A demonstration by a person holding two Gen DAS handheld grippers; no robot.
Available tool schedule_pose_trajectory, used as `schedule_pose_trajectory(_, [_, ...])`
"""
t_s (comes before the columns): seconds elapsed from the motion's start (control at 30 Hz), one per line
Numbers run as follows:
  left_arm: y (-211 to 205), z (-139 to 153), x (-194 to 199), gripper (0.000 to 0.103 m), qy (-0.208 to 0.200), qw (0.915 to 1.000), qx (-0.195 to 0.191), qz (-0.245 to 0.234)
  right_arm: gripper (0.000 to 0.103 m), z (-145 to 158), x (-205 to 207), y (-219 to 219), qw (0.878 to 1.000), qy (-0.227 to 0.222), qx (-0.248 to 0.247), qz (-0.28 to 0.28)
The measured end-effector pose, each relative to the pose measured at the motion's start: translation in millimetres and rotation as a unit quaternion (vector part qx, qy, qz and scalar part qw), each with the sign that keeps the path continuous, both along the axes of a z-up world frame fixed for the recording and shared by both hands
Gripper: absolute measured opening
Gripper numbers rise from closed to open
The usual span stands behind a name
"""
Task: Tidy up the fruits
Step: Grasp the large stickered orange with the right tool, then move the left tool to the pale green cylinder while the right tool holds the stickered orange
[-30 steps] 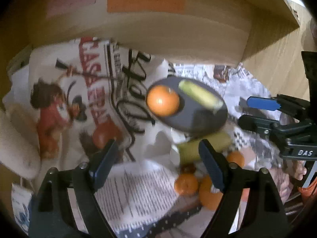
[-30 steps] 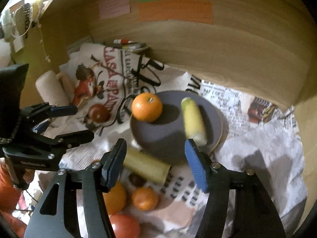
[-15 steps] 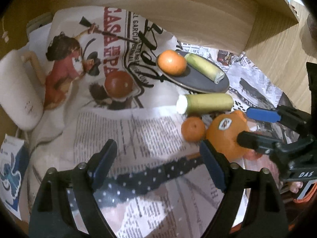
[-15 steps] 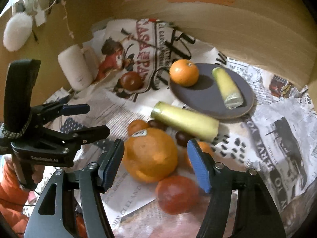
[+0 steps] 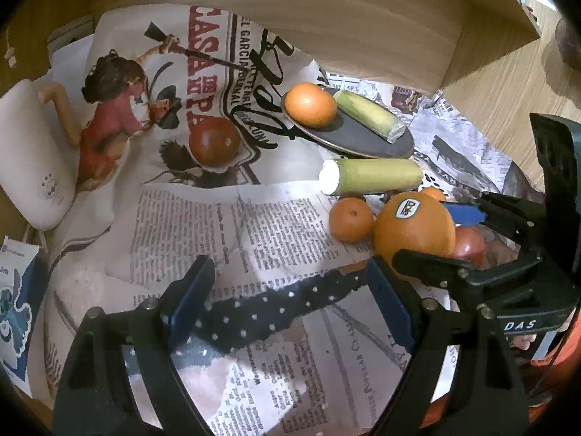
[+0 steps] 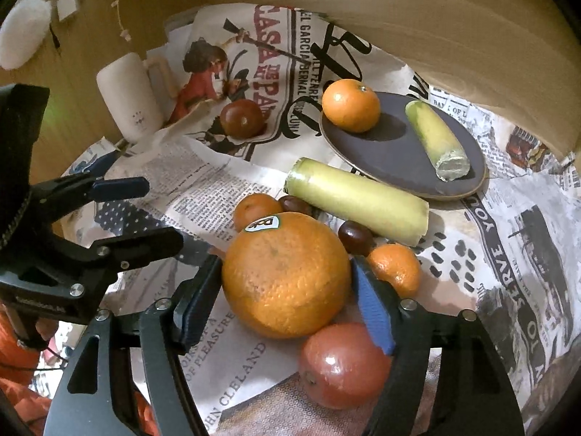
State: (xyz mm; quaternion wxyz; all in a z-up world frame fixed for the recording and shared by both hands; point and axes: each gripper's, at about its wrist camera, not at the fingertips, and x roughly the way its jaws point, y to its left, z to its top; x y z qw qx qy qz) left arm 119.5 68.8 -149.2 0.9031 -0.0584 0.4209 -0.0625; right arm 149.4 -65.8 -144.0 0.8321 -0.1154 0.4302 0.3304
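A: In the right wrist view we have the right hand-held gripper [image 6: 287, 287] at the bottom centre, its jaws opening, with the big orange [image 6: 287, 272] sitting between them. We cannot tell whether the blue pads actually touch the peel; they look just beside it on both sides.

B: Agreed. Below the big orange, touching it, we see a red apple [image 6: 343, 365], and at its right a small mandarin [image 6: 395, 269]. Another small mandarin [image 6: 254, 209] peeks out above it at the left, with two dark chestnut-like fruits [image 6: 355, 237] near the long pale green stalk [image 6: 357, 201].

A: The dark plate [image 6: 395, 152] lies in the upper right, carrying a mandarin [image 6: 350, 105] and a shorter green stalk piece [image 6: 435, 138]. A dark red tomato [image 6: 241, 118] rests alone on the newspaper [image 6: 203, 189] in the upper middle, and a cream mug [image 6: 129, 96] stands at the upper left.

B: In the left wrist view, our left hand-held gripper [image 5: 290, 301] is at the bottom centre, jaws wide apart with nothing between them, over bare newspaper that covers the table. The big orange shows there at the right of the frame, with the right hand-held gripper's fingers either side of it.
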Motion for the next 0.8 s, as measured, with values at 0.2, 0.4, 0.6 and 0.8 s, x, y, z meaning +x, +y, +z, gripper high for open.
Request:
schedule_pose_trajectory(0.2, [-5.1, 10.5, 8.1, 0.086, -0.01, 0.9999, 0.005, -0.004, 0.067, 8.2, 2.2, -7.0, 1.0, 0.006, 0.021, -0.003])
schedule_pose_trajectory(0.4, [-21.5, 22.5, 25.9, 0.086, -0.02, 0.9993, 0.019, -0.026, 0.067, 32.5, 6.3, -27.0, 0.998, -0.017, 0.049, -0.023])
schedule_pose_trajectory(0.6, [-51.9, 26.2, 58.4, 0.088, -0.007, 0.9979, 0.012, -0.063, 0.067, 52.9, 20.9, -64.3, 0.995, -0.047, 0.051, -0.077])
schedule_pose_trajectory(0.8, [-97.6, 24.3, 98.6, 0.1, 0.002, 0.9959, 0.024, -0.087, 0.067, 60.6, 35.9, -113.0, 0.988, -0.057, 0.048, -0.138])
